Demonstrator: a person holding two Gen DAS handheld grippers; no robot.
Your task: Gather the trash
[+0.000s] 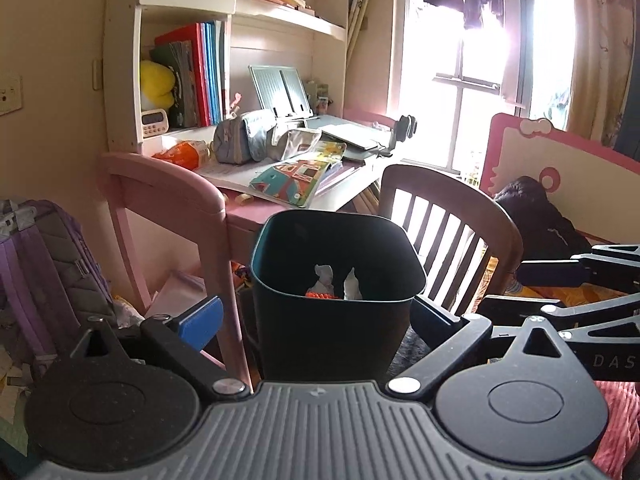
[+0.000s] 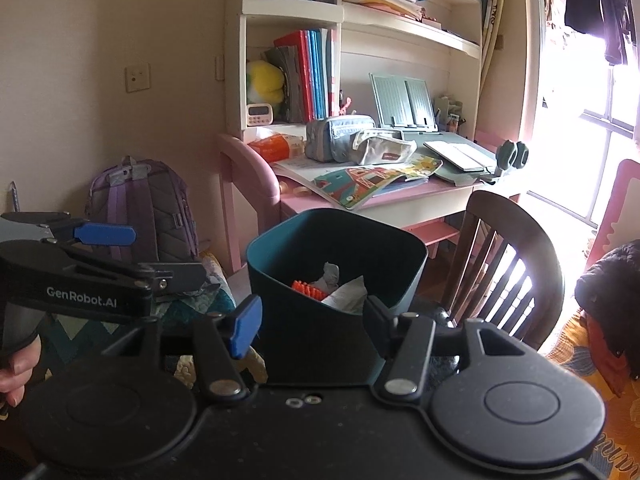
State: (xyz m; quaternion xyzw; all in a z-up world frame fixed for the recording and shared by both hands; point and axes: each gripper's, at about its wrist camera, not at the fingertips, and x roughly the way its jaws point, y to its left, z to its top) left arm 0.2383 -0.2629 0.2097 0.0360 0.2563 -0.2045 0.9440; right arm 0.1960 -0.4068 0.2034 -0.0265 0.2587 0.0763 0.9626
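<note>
Left wrist view, fingers: left gripper [image 1: 318, 312] jaws spread to their widest, nothing gripped; blue pad [image 1: 202, 322] stands clear of the bin wall, right finger also clear.
Right wrist view, fingers: right gripper [image 2: 310, 326] jaws part open, holding nothing; the bin's near wall sits between the pads, no press visible.
Other gripper seen: in the right wrist view the left gripper [image 2: 106, 236] shows at left, empty, a person's hand [image 2: 18, 364] on its handle.
Bin: dark teal trash bin [image 2: 336, 280] just ahead of both grippers, upright, in front of the desk's front edge, between the pink desk side and the wooden chair [image 1: 452, 224].
Bin contents: crumpled white paper [image 2: 348, 290] and an orange ridged item [image 2: 306, 290] at the bottom.
Trash left, judged: orange wrapper [image 1: 182, 152] at the desk's back left corner by the shelf; small beige scrap [image 1: 244, 199] at the desk's front edge; paper scraps low left by the purple backpack [image 2: 142, 208].
Desk clutter: pencil cases [image 1: 256, 140] and open picture book [image 1: 304, 176] mid-desk, probably not trash.
Risk 1: reaching over the bin could knock it over; low arm would catch the rim.
Risk 2: grabbing the book or a pencil case by mistake, since trash lies close among them.
Risk 3: thin scrap at the edge may slip off to the floor if the pinch lands off-centre.
</note>
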